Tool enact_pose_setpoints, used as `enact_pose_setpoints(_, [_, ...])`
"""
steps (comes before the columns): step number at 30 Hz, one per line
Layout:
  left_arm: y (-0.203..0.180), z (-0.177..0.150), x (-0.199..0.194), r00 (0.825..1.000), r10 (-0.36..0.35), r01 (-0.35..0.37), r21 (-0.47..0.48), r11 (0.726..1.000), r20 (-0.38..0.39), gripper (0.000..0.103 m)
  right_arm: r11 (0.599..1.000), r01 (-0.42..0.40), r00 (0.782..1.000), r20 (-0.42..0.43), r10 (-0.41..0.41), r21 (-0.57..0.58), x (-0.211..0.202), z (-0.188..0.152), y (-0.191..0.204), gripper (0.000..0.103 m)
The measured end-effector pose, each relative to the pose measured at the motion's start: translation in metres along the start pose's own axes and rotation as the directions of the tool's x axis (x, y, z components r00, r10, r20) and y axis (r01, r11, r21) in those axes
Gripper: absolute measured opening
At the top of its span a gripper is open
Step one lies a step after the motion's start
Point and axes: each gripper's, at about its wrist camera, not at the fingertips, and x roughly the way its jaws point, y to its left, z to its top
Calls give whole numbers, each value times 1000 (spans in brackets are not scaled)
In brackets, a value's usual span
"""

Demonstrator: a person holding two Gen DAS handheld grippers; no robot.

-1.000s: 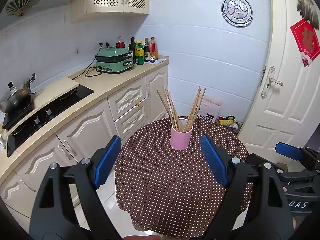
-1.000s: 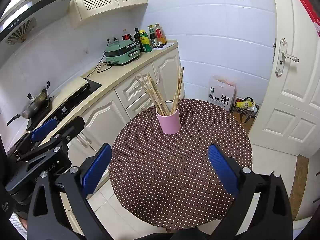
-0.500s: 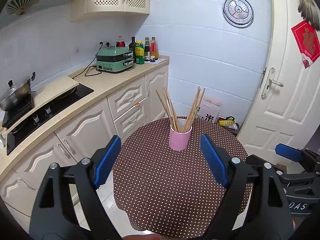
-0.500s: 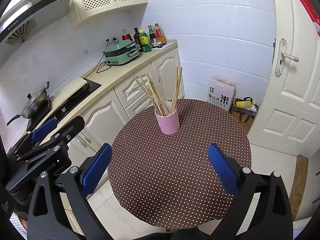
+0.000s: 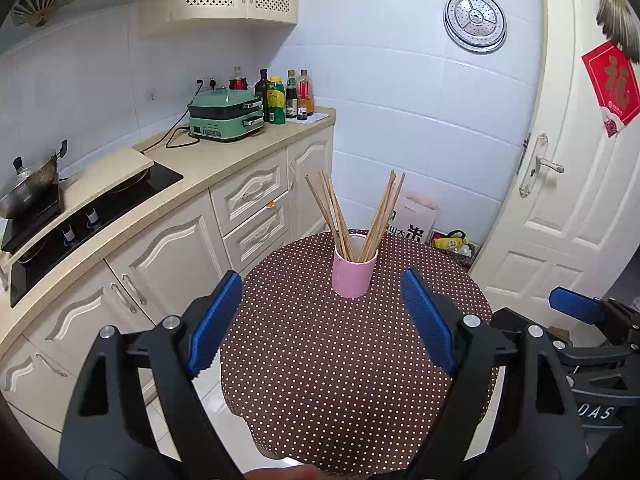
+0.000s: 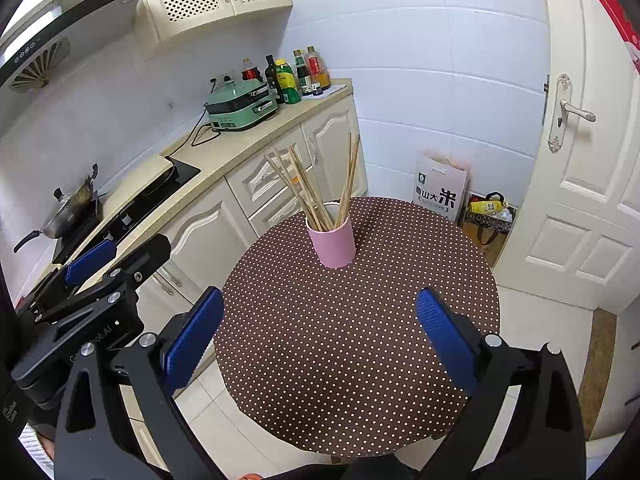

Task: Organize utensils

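on the round worktop (image 5: 352, 380) with the dotted cloth, a pink cup (image 5: 354, 271) stands toward the far side, holding all the chopsticks (image 5: 352, 212) upright and fanned out. none lie loose around the cup, so the sorting looks finished or nearly so. the left tool (image 5: 322, 320) and right tool (image 6: 316, 336) both hover on the near side of the cup, well apart from it, jaws spread wide and gripping nothing.

Our round table (image 5: 352, 360), brown with white dots.
We see one pink cup (image 5: 354, 273) of chopsticks (image 5: 380, 216) standing toward twelve o'clock.
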Motion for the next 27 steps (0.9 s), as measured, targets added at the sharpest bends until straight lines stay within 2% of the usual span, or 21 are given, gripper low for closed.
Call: enact_pose_setpoints(27, [-1,0,0,1000,18,-18,3,1000,25,83,1000,-2,1000,-4,2,20,3,-1,-2,93])
